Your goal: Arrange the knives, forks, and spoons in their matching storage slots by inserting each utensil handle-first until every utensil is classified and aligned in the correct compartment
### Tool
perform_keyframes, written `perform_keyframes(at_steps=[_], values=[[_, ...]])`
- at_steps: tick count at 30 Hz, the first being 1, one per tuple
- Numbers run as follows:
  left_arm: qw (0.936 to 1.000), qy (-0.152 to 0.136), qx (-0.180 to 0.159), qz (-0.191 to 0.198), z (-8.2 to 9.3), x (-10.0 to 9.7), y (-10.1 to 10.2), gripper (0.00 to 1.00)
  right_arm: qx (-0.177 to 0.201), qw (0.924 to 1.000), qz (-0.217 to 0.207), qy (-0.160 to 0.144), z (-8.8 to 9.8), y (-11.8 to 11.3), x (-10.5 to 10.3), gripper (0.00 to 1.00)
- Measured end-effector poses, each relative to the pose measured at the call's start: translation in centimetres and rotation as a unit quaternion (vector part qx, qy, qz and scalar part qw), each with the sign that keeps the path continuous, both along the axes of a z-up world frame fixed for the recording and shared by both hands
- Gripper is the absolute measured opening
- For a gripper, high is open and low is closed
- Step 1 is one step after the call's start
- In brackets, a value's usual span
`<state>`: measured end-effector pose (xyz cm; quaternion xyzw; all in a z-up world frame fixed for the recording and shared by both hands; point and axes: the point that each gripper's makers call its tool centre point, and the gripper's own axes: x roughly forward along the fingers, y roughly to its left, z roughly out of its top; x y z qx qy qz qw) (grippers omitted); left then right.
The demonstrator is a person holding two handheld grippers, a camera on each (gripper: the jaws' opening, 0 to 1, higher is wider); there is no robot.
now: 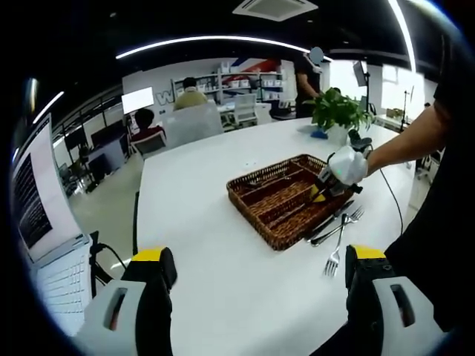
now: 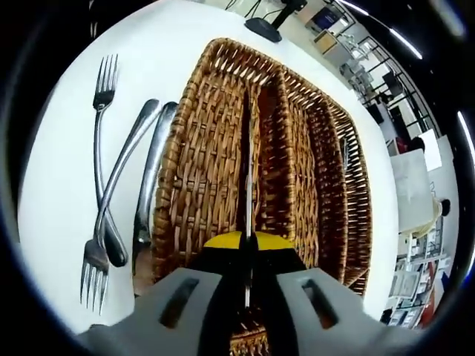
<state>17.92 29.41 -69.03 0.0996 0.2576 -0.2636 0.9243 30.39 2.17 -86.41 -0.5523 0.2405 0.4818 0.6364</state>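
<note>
Wicker tray [image 1: 278, 215] is your landmark here: it sits on the white table [image 1: 223, 245], a brown woven basket split into long slots. In the right gripper view you look down along those slots, and your right gripper [image 2: 247, 256] is over the tray [image 2: 208, 148] with its yellow-tipped jaws pressed together on a thin metal utensil [image 2: 247, 185] seen edge-on; whether it is a knife, fork or spoon can't be told from that angle. The utensil runs along the divider between two slots of the tray, and whether it touches the weave is unclear.

Outside the tray, just beside its long wall, lie loose pieces on the table: a fork [image 2: 100, 148] with tines pointing away from you, a second fork [image 2: 111, 215] crossing it with tines toward you, and one more handle [image 2: 152, 170] right against the tray's wall.

In the left gripper view, your left gripper [image 1: 256, 271] hangs well back from the tray above bare table, jaws wide apart and holding nothing. From there your right gripper [image 1: 326, 187] shows at the tray's far side, with the loose forks [image 1: 340, 237] just beside the tray's near corner. A potted plant [image 1: 338, 111] stands beyond the tray, and a laptop [image 1: 52, 252] sits far off to one side of it.
</note>
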Motion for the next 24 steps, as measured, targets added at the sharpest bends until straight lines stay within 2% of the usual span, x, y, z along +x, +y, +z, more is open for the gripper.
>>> perform_keyframes(at_steps=[3,6,9,10,11,15,17,20,21,22,24], values=[[1.0000,0.002,0.000,-0.002,-0.2,0.0,-0.1,0.99,-0.003,0.9999,0.007,0.008,0.0,0.0,-0.1,0.03],[1.0000,-0.002,0.000,-0.005,0.1,0.1,-1.1,0.99,0.003,0.9998,0.012,0.013,0.0,-0.2,-0.1,0.04],[1.0000,-0.006,-0.004,-0.007,0.3,0.2,-1.4,0.99,0.007,0.9996,0.018,0.022,0.1,-0.1,-0.4,0.07],[0.9999,-0.006,-0.003,-0.008,0.4,0.2,-1.6,0.99,0.014,0.9996,0.011,0.021,0.4,-0.1,-0.4,0.10],[0.9999,-0.006,-0.002,-0.010,0.5,0.2,-2.0,0.99,0.036,0.9983,-0.008,0.044,0.4,0.3,-1.0,0.13],[0.9999,-0.005,-0.006,-0.014,0.5,0.2,-2.3,0.99,0.055,0.9970,-0.018,0.051,0.8,0.5,-1.3,0.23],[0.9998,-0.006,-0.007,-0.017,0.5,0.3,-2.4,0.99,0.062,0.9967,-0.017,0.050,1.1,0.5,-1.3,0.24],[0.9997,-0.004,-0.013,-0.022,0.5,0.3,-2.8,0.99,0.121,0.9884,-0.055,0.074,2.8,1.3,-1.5,0.28],[0.9996,-0.005,-0.014,-0.023,0.5,0.3,-2.8,0.99,0.133,0.9868,-0.053,0.076,3.5,1.6,-1.4,0.33],[0.9996,-0.006,-0.014,-0.024,0.5,0.3,-3.0,0.99,0.147,0.9861,-0.054,0.056,4.5,1.8,-0.8,0.44],[0.9996,-0.007,-0.015,-0.025,0.6,0.4,-3.2,0.99,0.176,0.9802,-0.070,0.057,5.8,2.1,-0.2,0.62]])
